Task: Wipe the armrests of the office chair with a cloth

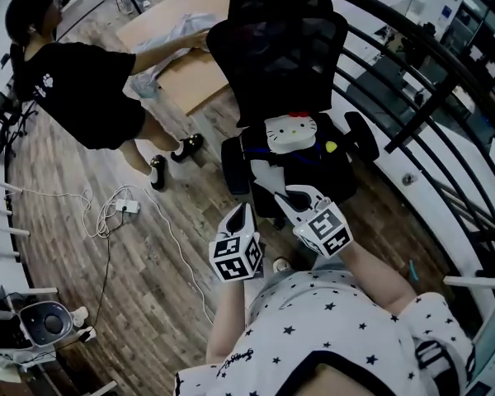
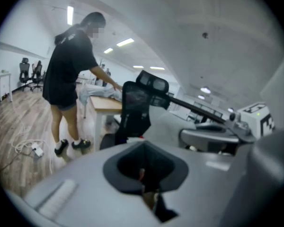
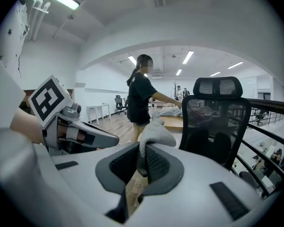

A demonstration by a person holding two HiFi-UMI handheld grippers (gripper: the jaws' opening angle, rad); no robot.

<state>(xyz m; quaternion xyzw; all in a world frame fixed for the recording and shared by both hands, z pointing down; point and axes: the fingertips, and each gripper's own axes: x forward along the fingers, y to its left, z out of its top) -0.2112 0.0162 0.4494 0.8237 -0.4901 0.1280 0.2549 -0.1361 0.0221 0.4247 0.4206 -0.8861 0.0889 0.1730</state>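
Right gripper (image 1: 289, 198) clamped on grey cloth (image 3: 156, 134); left gripper (image 1: 245, 209) closed, empty. Office chair (image 1: 280, 48) straight ahead — left-side armrest (image 1: 233, 165) and right-side armrest (image 1: 362, 136) flank it, long axes running away from grippers — left-side one nearer cloth.

We show the office chair (image 1: 280, 52) as black and upright, its mesh backrest and headrest on the far side and its seat turned toward the near side. One padded black armrest (image 1: 234, 165) stands at the seat's left, the other armrest (image 1: 361, 135) at its right. We show the cloth (image 3: 157, 132) as pale grey and bunched. Its lower end is clamped between the jaws of the right gripper (image 3: 144, 161), on the near side of the chair, and it touches neither armrest.
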